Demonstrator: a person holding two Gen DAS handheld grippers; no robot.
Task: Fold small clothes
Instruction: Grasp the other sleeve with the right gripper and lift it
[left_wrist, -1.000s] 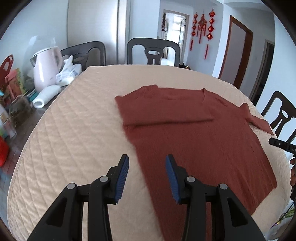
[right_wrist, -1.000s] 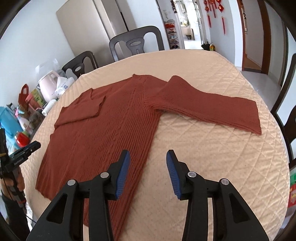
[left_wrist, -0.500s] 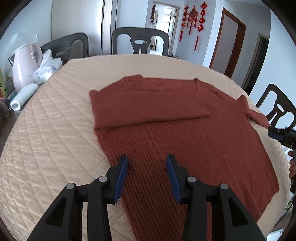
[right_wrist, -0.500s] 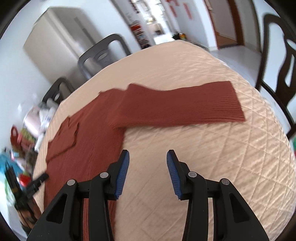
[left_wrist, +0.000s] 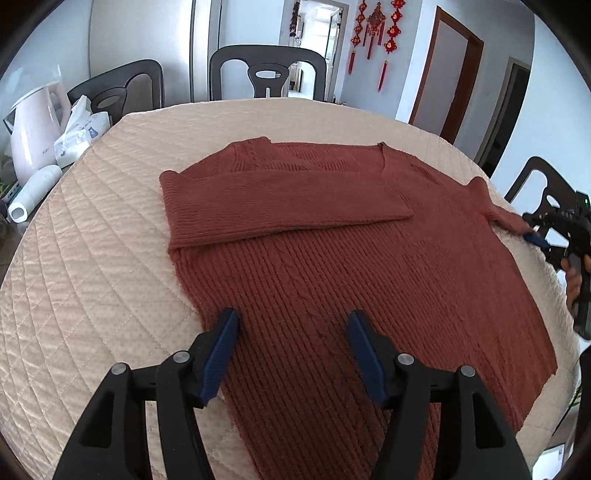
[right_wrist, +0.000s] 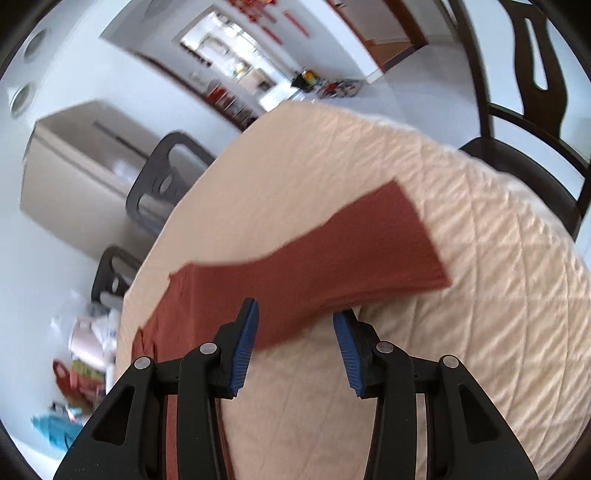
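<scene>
A rust-red knit sweater (left_wrist: 351, 266) lies flat on the quilted beige table cover (left_wrist: 92, 258), with one sleeve (left_wrist: 280, 199) folded across its chest. My left gripper (left_wrist: 293, 332) hovers over the sweater's near side edge. Its jaws are opening and its blue pads grip nothing, with only the knit below them. In the right wrist view the other sleeve (right_wrist: 332, 266) stretches out over the cover (right_wrist: 498, 258). My right gripper (right_wrist: 295, 332) is open and tilted, and the sleeve's near edge lies just ahead between its fingertips. That right gripper (left_wrist: 535, 236) also shows at the sleeve's cuff.
A pink kettle (left_wrist: 35, 129), a tissue pack (left_wrist: 79, 136) and a white bottle (left_wrist: 35, 192) stand off the table's left side. Dark chairs (left_wrist: 267, 72) ring the far edge, and one chair (right_wrist: 517, 110) is close on the right. A hand (left_wrist: 576, 280) holds the right gripper.
My left gripper moved from beside the sweater's edge to over its body, and its jaws spread wider. My right gripper rolled and swung from the sweater's body over to the outstretched sleeve.
</scene>
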